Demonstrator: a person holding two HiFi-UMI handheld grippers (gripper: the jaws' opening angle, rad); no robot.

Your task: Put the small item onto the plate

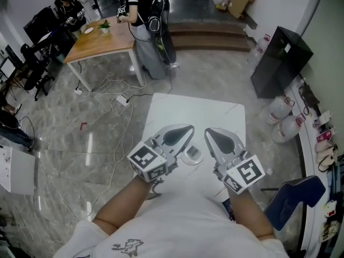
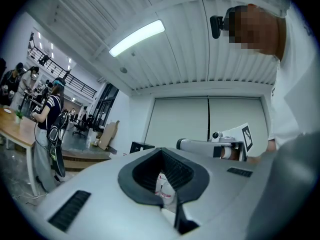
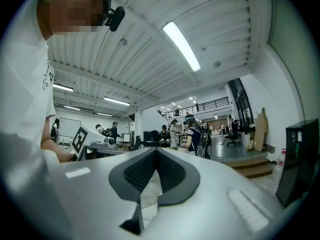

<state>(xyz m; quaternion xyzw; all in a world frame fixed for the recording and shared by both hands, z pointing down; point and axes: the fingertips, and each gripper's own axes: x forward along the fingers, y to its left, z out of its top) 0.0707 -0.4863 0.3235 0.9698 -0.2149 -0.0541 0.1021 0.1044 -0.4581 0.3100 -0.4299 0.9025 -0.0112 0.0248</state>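
Left gripper [image 1: 185, 130] and right gripper [image 1: 210, 134], jaws together and empty, flank small round object [image 1: 192, 155] by near edge of worktop [image 1: 177, 109]; a closed-jaw nudge could knock it off.

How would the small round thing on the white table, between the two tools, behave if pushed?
The small round thing looks low and flat, so it would probably slide rather than tip or roll. It covers little of the white table, so it is likely light. That table looks smooth, so it may skid easily.
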